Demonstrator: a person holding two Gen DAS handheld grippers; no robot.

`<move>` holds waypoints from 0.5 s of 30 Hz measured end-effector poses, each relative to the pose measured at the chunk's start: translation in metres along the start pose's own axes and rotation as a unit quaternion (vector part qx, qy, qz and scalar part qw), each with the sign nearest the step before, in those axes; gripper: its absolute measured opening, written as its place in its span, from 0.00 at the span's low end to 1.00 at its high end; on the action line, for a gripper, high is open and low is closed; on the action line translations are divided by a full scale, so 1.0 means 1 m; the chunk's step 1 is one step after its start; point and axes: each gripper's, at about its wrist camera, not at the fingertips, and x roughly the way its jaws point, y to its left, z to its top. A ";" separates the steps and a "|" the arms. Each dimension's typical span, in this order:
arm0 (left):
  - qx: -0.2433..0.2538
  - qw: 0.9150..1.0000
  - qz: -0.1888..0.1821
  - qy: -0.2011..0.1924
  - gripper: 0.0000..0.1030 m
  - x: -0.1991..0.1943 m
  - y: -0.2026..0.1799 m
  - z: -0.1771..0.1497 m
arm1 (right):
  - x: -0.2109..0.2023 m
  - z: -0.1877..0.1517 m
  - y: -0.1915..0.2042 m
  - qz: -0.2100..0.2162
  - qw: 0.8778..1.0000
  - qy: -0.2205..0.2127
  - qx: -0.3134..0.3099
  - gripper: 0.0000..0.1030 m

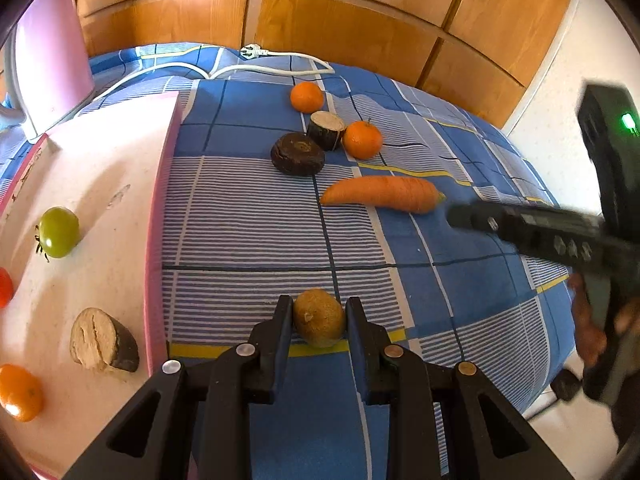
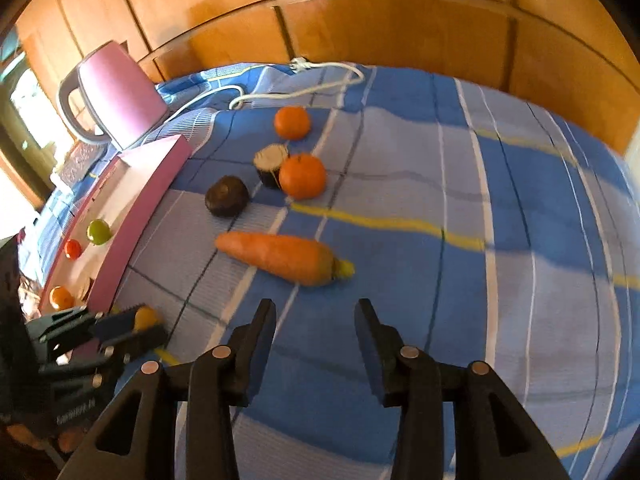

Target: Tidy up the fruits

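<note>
holding a yellow-brown fruit [image 1: 319, 322] in the left gripper [image 1: 319, 314]: pads clenched on both its sides, fruit just above the blue checked cloth [image 1: 248, 220], close beside the pink edge of the tray [image 1: 158, 216]. not over the tray yet.

right gripper [image 2: 315, 312]: jaws apart, nothing between them, pointing down at the cloth just short of the carrot [image 2: 280, 257]. no contact with anything.

on the tray so far: green tomato [image 1: 59, 232], red tomato [image 1: 5, 287] at the frame edge, orange fruit [image 1: 20, 392], a cut dark-skinned piece [image 1: 102, 340] with pale flesh.

left on the cloth: two oranges [image 1: 306, 97] [image 1: 362, 139], a dark round root [image 1: 298, 154], a short cut stub [image 1: 326, 129] touching the nearer orange, and the carrot. a white cable [image 1: 280, 56] and a pink kettle [image 2: 120, 96] sit at the far side, not part of the job.

judgement: roughly halfway. four items placed, one in transit, five loose. whether carrot and dark roots belong on the tray is unclear from the task wording; the cut piece already there suggests they do. next: carry the held fruit over the pink edge and set it on bare tray.
</note>
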 end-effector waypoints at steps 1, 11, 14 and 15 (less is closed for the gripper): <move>0.000 1.000 0.000 -0.001 0.26 0.000 0.000 0.000 | 0.003 0.006 0.002 -0.002 1.000 0.000 -0.010 0.40; 0.007 1.000 -0.001 -0.005 0.26 0.000 0.000 -0.001 | 0.039 0.047 0.011 -0.037 0.995 0.033 -0.089 0.40; 0.007 1.000 -0.003 -0.006 0.26 0.000 0.000 -0.002 | 0.042 0.054 0.015 -0.053 0.991 0.033 -0.118 0.40; 0.007 1.000 -0.004 -0.007 0.26 0.001 0.000 -0.003 | 0.044 0.057 0.017 -0.056 0.989 0.034 -0.130 0.40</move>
